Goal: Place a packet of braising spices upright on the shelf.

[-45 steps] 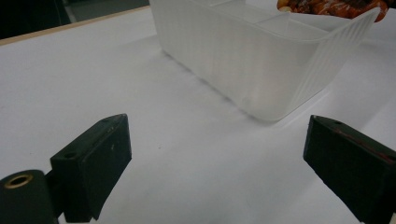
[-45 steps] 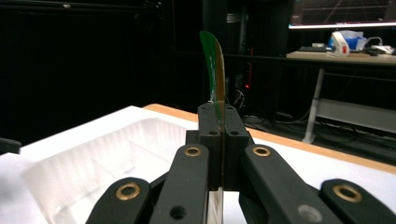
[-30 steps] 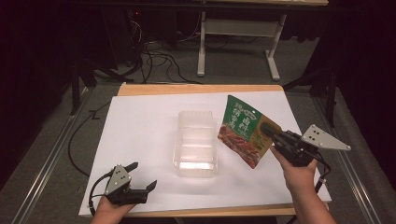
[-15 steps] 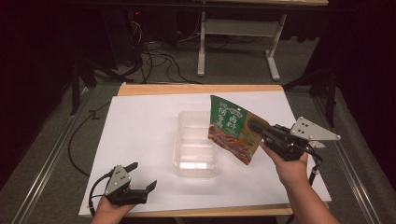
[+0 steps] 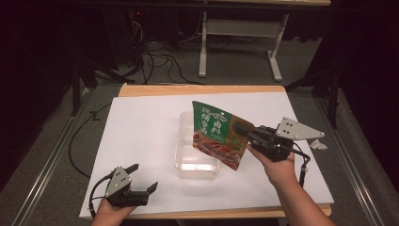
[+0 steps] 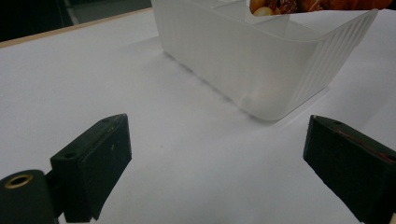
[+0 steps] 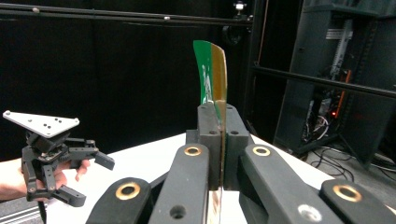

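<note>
Over the middle of the white table, the right gripper has its jaws pinched tight on one edge of the green snack pouch, and the pouch hangs tilted in the air, its lower corner right above the clear plastic container. From the right gripper view the pouch stands edge-on, squeezed flat between the two black jaws. So the pick-up looks done; the pouch is lifted and lined up, but it isn't inside the container yet, and nothing has been let go. Down at the near edge the left gripper sits low on the table with its jaws wide apart, holding nothing. Its own view looks straight at the container, close by but untouched. What's left, I'd say: lower the pouch in, release, maybe steady the container.
</note>
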### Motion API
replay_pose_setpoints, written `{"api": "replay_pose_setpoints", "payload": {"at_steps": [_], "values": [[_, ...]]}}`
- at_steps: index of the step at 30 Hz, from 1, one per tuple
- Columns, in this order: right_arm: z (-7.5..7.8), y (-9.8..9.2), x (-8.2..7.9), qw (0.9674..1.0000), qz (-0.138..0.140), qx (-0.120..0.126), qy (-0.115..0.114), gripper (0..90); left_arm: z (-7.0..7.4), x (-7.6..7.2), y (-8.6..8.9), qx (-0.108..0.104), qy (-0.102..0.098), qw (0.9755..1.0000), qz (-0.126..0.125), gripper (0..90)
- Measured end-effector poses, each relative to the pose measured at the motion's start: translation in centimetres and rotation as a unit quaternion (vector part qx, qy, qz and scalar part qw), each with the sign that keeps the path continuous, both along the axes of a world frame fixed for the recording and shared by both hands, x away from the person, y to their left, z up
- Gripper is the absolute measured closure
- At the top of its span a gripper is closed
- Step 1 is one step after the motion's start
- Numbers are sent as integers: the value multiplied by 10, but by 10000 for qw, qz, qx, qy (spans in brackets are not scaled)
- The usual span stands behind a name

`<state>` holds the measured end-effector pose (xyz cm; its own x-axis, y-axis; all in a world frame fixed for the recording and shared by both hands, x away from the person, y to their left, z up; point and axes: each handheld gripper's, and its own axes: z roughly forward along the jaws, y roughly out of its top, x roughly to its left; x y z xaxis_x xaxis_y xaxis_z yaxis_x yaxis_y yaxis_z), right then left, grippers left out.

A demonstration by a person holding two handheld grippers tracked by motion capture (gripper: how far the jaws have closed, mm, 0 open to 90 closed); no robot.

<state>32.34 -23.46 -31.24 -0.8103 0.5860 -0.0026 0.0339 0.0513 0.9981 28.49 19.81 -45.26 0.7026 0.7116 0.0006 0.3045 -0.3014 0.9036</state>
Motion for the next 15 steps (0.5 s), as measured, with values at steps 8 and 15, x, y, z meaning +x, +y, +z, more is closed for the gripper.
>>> {"api": "replay_pose_setpoints", "payload": {"at_steps": [8,15], "values": [[-4,17,5,9998,185,41,-9,900,0,0,0,-29,-19,10000,10,83],[-4,30,9,9995,286,86,-42,900,1,0,1,-43,-34,10000,16,83]]}}
